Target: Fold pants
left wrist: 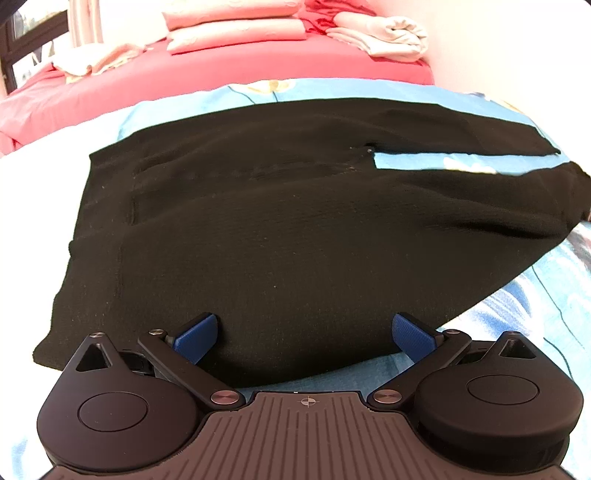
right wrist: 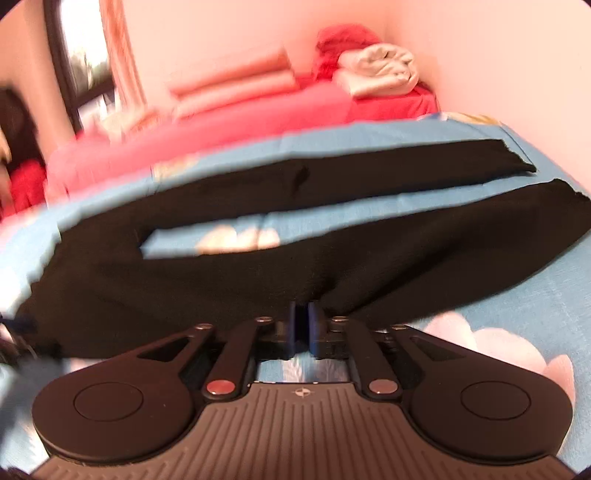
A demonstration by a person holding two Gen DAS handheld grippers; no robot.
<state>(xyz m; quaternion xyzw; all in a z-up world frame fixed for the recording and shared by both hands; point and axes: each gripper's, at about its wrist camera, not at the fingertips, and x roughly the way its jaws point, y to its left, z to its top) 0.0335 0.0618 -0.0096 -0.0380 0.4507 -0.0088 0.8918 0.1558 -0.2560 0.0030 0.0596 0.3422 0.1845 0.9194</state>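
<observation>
Behind, a big pink bed with pillows, a pale wall, and a dark-framed window letting in light.

Black pants spread flat on blue floral sheet, legs slightly apart, near hem bunched.

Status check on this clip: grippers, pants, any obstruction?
Left gripper open over near edge of black pants. Right gripper nearly closed, pinching near leg edge. Pants flat on blue sheet, legs apart. Nothing in the way.
</observation>
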